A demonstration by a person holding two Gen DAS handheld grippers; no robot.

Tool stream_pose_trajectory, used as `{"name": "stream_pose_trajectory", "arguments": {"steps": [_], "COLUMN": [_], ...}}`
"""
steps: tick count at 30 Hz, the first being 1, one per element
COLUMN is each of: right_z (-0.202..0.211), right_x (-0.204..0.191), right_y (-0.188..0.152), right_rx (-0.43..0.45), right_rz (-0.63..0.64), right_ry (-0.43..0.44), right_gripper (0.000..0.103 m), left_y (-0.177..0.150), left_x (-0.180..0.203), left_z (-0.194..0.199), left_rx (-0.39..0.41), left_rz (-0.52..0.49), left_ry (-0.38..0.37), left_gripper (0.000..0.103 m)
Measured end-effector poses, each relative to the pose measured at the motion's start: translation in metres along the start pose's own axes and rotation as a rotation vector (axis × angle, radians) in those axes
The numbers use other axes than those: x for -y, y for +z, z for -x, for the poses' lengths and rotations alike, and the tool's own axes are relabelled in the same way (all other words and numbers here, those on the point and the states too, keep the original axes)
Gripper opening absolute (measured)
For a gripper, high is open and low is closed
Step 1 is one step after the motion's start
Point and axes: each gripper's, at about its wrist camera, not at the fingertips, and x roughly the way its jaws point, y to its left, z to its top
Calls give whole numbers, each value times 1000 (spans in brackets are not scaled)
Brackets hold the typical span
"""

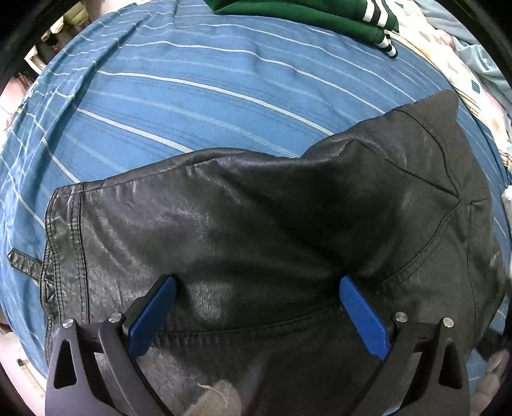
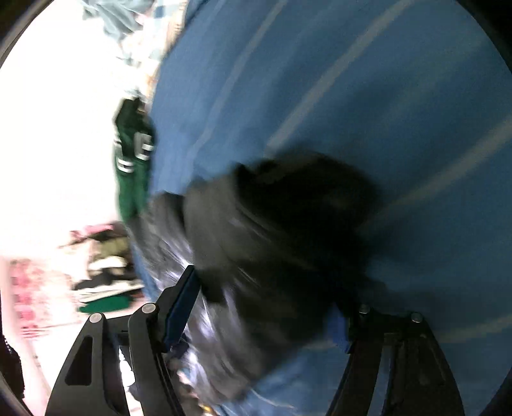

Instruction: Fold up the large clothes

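Observation:
A black leather jacket (image 1: 272,230) lies on the blue striped bedsheet (image 1: 192,102), partly folded, with a sleeve or flap laid over its body. My left gripper (image 1: 257,284) is open just above the jacket, its blue pads (image 1: 156,313) spread wide on either side of a fold. In the right wrist view the picture is blurred by motion; the jacket (image 2: 272,230) fills the middle. My right gripper (image 2: 265,304) is open, with the bunched jacket between its spread fingers; the right pad is mostly hidden by the leather.
A folded green garment with white stripes (image 1: 320,16) lies at the far edge of the bed; it also shows in the right wrist view (image 2: 131,160). Light patterned bedding (image 1: 464,64) is at the far right. A pile of clothes (image 2: 102,275) lies beside the bed.

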Motion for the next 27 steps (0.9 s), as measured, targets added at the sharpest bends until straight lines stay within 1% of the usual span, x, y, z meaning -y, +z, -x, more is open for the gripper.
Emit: {"name": "stream_pose_trajectory", "arguments": {"steps": [2, 3, 4, 5, 7, 8, 10, 12, 14, 16, 18, 20, 21, 22, 24, 25, 26, 27], "right_z": [-17, -26, -33, -32, -33, -26, -10, 13, 31, 45, 53, 56, 54, 50, 43, 32, 24, 12], "right_x": [-7, -12, -15, -18, -27, -33, -58, -83, -111, -140, -171, -197, -208, -222, -243, -260, -270, -281], "right_y": [3, 5, 6, 8, 8, 11, 9, 8, 6, 6, 8, 9, 8, 5, -11, -26, -41, -57], "right_rx": [8, 15, 27, 36, 66, 83, 124, 164, 201, 227, 241, 249, 243, 232, 197, 167, 140, 109], "right_rz": [8, 11, 6, -1, -11, -6, 27, 75, 138, 215, 303, 395, 423, 454, 514, 564, 599, 636], "right_ry": [3, 11, 9, 9, 16, 25, 59, 84, 91, 74, 34, -20, -28, -36, -43, -59, -67, -71], "right_gripper": [74, 73, 60, 28, 23, 20, 18, 18, 18, 18, 18, 18, 18, 18, 18, 18, 18, 18], "left_y": [-1, 2, 11, 12, 18, 21, 29, 40, 53, 71, 89, 102, 105, 106, 99, 92, 82, 71], "left_x": [0, -1, -3, -2, 5, 9, 18, 34, 55, 80, 106, 113, 109, 99, 52, 27, -3, -26], "left_z": [2, 0, -4, -3, -6, -7, -7, -8, -13, -20, -25, -23, -19, -12, 15, 28, 42, 51], "left_rx": [0, 4, 7, 14, 22, 24, 30, 30, 24, 18, 24, 10, -1, 4, 48, 63, 83, 93], "left_rz": [-9, -15, -20, -30, -60, -71, -94, -109, -124, -147, -187, -187, -166, -131, -13, 41, 104, 148], "left_ry": [-2, -2, -1, 4, 10, 10, -10, -52, -98, -165, -227, -267, -273, -275, -291, -283, -268, -256], "left_gripper": [103, 103, 103, 103, 103, 103, 103, 103, 103, 103, 103, 103, 103, 103, 103, 103, 103, 103]}}
